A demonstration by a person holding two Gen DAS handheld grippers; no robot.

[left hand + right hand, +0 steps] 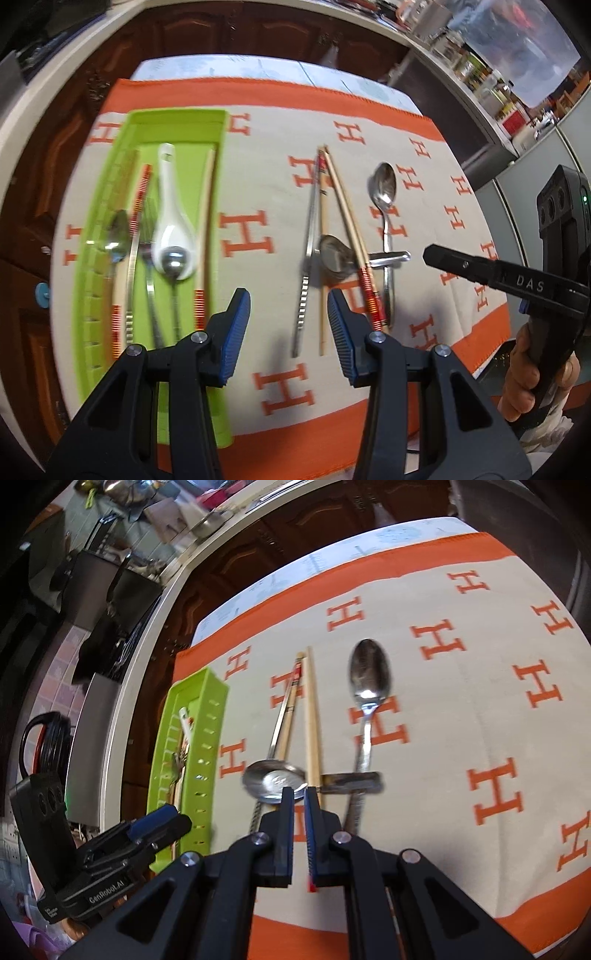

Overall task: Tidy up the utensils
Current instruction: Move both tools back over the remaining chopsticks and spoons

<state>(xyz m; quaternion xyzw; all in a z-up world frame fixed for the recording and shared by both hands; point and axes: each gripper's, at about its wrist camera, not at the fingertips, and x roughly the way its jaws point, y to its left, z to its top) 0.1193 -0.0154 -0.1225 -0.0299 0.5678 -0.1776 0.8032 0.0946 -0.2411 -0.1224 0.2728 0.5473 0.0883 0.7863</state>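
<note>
A cream cloth [280,206] with orange H letters and an orange border covers the table, and a strip of pale blue table top [229,68] shows beyond the cloth's far edge. Behind that runs dark wooden cabinetry [236,29] under a pale counter crowded with jars and kitchen clutter, too blurred to name.

Near the cloth's left edge sits a green tray [173,122], running from the far side to the near side. In the left wrist view it holds a white ceramic spoon [171,206], a steel spoon [118,240], a fork and chopsticks with red-banded ends. In the right wrist view only the tray's slotted side wall and a glimpse of its contents can be seen.

In the middle of the cloth lie the loose pieces: a steel chopstick [308,254], wooden chopsticks [313,716], a long spoon [367,686] with its bowl toward the far edge, and a short ladle-like spoon [275,781] lying crosswise over them.

The left gripper [290,328] hangs wide apart and empty above the near part of the cloth, between the tray and the loose pile. The right gripper [300,814] is nearly closed, a narrow gap left between its pads, just at the near rim of the crosswise spoon; whether it pinches the red chopstick tip showing below the pads I cannot tell. The left wrist view shows a hand [524,373] holding it.
</note>
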